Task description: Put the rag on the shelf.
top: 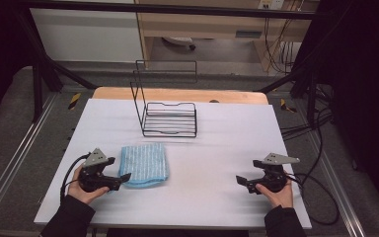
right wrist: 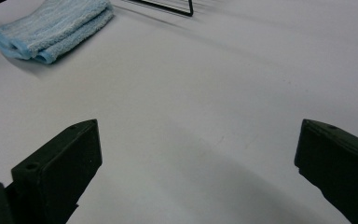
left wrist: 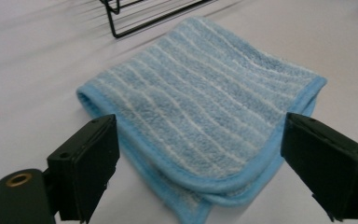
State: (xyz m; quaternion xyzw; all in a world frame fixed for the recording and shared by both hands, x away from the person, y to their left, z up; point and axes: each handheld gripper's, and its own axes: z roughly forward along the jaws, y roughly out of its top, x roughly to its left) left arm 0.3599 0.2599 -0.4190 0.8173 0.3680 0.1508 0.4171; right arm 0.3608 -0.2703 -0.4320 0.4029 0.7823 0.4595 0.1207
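Left gripper (top: 123, 177): jaws spread wide, nothing clamped. Held low at the near-left of the table (top: 217, 148), pointing inward at the folded blue towel (top: 144, 164). In the left gripper view the jaws stand one to each side of the towel's (left wrist: 205, 116) near corner; the pads look clear of the cloth, though contact at the very tips cannot be judged from above. Person's left hand (top: 81, 190) wraps the body, cable looping off behind it.

Right gripper (top: 241, 180): jaws likewise wide apart, empty. Well to the right of the towel, pointing left toward it, bare table (right wrist: 205, 93) between the jaws in the right gripper view. Right hand (top: 276, 193) holds it from the near side.

Towel: light blue with thin white stripes, folded to a rough square, lying flat on the white table. From the right gripper view it (right wrist: 51, 28) sits far off at upper left, stacked folded layers visible at the edge.

Black wire rack (top: 168, 116): beyond the towel, slightly to its right, standing on the table, tall frame back rising at its left end. Not touching the towel; a strip of white table lies between them.
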